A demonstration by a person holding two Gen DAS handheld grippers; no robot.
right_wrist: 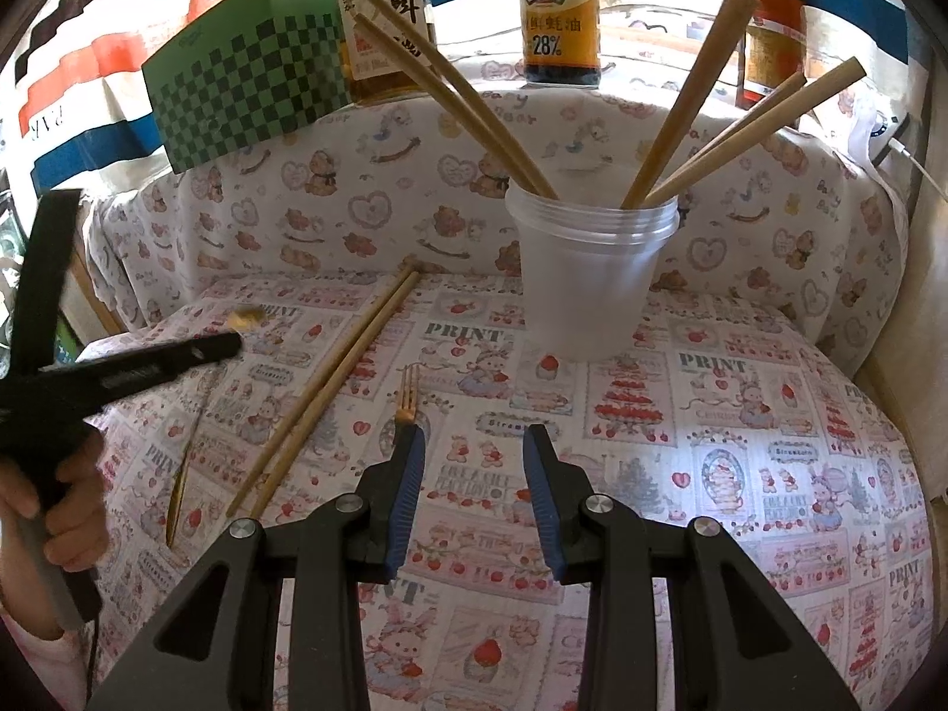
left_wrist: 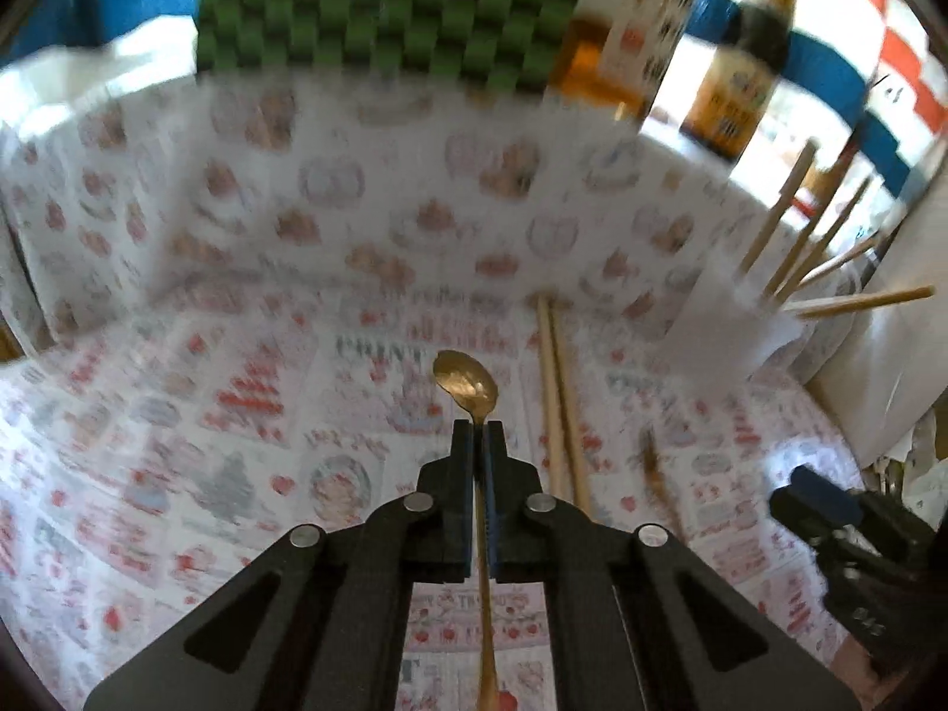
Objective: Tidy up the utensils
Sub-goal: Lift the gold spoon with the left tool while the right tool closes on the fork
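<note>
Spoon is clamped by its handle in the left fingers, bowl forward, raised above the surface. Right fingers stand apart, empty. Fork and two chopsticks lie loose; cup holds more chopsticks.

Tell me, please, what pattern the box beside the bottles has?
The cardboard box has a green checkerboard pattern, clearest in the right wrist view.

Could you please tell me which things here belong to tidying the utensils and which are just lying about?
Part of the job:
- spoon, clamped in the left gripper
- fork
- loose chopsticks
- plastic cup holding chopsticks

Just lying about:
- green checked box
- sauce bottle
- patterned cloth
</note>
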